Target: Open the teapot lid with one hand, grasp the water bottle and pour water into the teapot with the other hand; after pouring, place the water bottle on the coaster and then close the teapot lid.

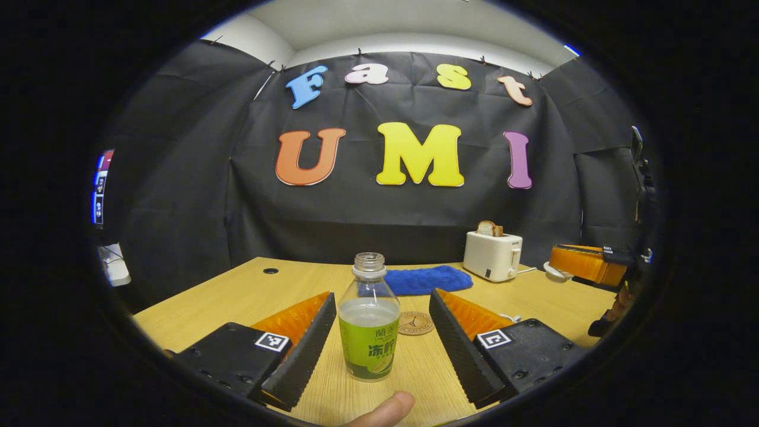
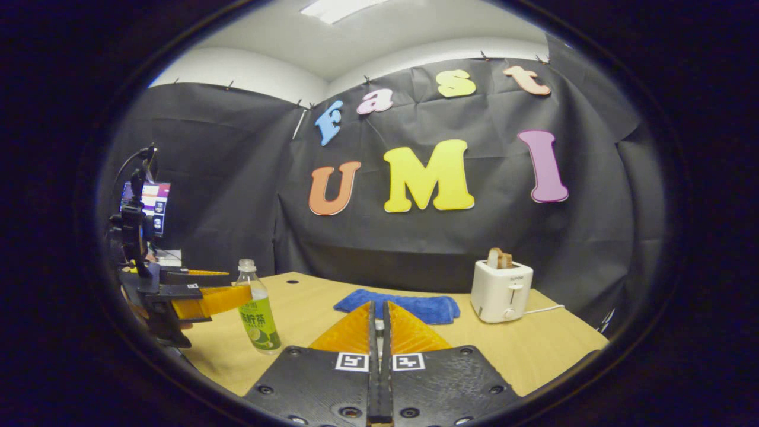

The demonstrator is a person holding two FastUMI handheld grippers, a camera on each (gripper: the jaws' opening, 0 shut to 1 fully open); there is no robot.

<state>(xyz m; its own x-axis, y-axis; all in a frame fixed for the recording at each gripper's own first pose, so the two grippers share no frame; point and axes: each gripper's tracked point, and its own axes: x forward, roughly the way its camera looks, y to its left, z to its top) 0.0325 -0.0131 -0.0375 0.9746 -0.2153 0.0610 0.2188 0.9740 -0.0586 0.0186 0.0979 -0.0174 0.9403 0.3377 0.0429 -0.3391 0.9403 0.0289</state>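
A clear water bottle [image 1: 369,323] with a green label stands uncapped on the wooden table, about half full. My left gripper [image 1: 382,296] is open, one finger on each side of the bottle with a gap to both. A round wooden coaster [image 1: 415,323] lies just behind the bottle to the right. In the right gripper view, the bottle [image 2: 258,314] stands at the left with the left gripper [image 2: 240,295] reaching around it. My right gripper [image 2: 379,308] is shut on nothing, its fingers pressed together above the table. It appears at the far right of the left gripper view as well [image 1: 572,261].
A folded blue cloth [image 1: 424,279] lies at the back of the table [image 1: 249,290]. Right of it stands a white toaster [image 1: 492,255] with a slice of bread in it. A person's fingertip [image 1: 385,409] shows at the bottom edge. A screen [image 2: 151,204] glows at the left.
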